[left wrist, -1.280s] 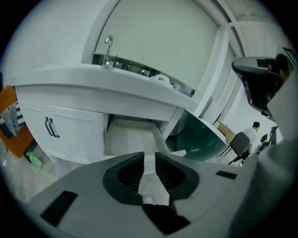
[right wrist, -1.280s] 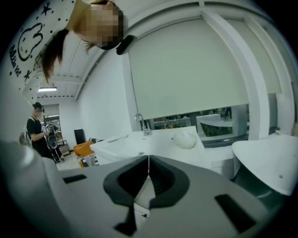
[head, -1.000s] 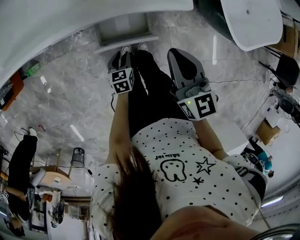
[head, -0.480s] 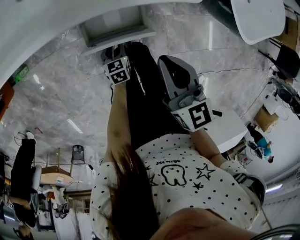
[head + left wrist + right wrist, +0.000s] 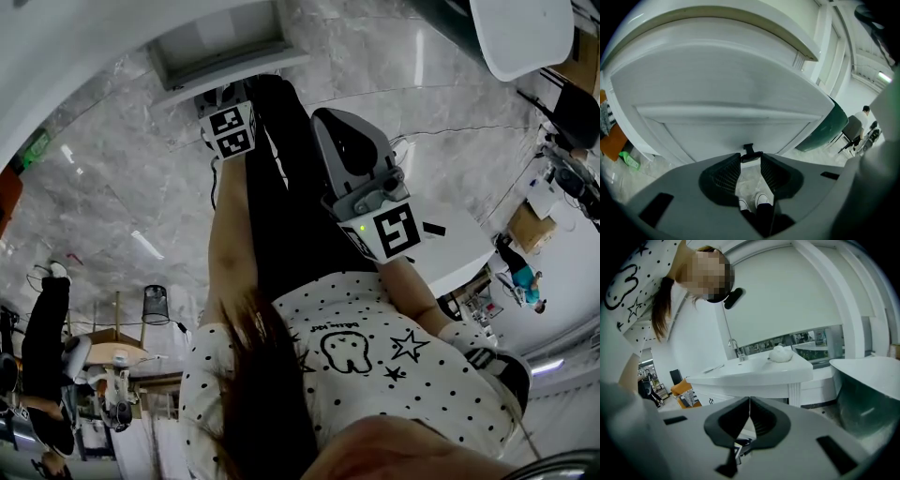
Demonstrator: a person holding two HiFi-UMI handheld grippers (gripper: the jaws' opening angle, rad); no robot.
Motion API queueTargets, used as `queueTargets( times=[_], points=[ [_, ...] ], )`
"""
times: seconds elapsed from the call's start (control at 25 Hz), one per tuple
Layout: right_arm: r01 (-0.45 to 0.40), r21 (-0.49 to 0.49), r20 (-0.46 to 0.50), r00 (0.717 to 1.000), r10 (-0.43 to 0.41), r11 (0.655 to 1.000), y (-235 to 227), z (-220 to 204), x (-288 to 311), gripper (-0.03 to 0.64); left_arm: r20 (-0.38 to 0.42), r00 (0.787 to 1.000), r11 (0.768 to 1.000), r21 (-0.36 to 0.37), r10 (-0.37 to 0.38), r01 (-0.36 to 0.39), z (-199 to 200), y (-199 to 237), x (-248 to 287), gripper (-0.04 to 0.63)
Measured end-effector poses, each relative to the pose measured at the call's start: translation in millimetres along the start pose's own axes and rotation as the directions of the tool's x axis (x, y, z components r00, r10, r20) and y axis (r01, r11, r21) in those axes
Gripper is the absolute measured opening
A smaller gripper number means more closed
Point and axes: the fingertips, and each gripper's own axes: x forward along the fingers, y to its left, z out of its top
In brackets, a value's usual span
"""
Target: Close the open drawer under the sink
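Top left in the head view, the white open drawer [image 5: 234, 73] juts out from under the white sink unit [image 5: 75, 66], and only its pale inner floor shows. The left gripper [image 5: 751, 158] is just short of it, its jaws apart over the white shoes [image 5: 757, 201]. The right gripper [image 5: 749, 404] has its jaws pressed together with nothing between them, facing a white basin tabletop [image 5: 754, 373].

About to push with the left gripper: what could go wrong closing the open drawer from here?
1. The left gripper has its jaws apart and empty; one jaw could hook the front edge of the drawer rather than push it flat.
2. The right gripper, shut and empty, faces another counter across the room, so it gives no second look at the contact.
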Motion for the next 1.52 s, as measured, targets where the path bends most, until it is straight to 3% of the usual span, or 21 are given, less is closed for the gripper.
queueTargets(
  times=[0.08,0.28,0.52,1.52],
  points=[
    [-0.002,0.004,-0.005,1.000,0.002,1.000,1.8,-4.7,6.5,0.015,-0.012,1.000,0.999,0.033,-0.011,0.011,-2.3,5.0,6.7,0.123],
    [-0.001,0.015,-0.015,1.000,0.001,1.000,-1.2,-11.1,14.4,0.015,-0.034,0.999,0.999,-0.008,-0.034,0.034,-7.3,5.8,21.8,0.130],
    [0.002,0.030,-0.021,1.000,-0.002,1.000,-3.5,-16.5,17.0,0.015,-0.026,1.000,1.000,0.023,-0.016,0.016,-7.5,6.3,22.3,0.133],
    [0.013,0.068,-0.023,1.000,-0.011,0.998,-0.5,-19.3,13.7,0.015,-0.056,0.998,0.999,0.003,-0.033,0.034,-5.9,2.7,18.0,0.133]
  ],
)
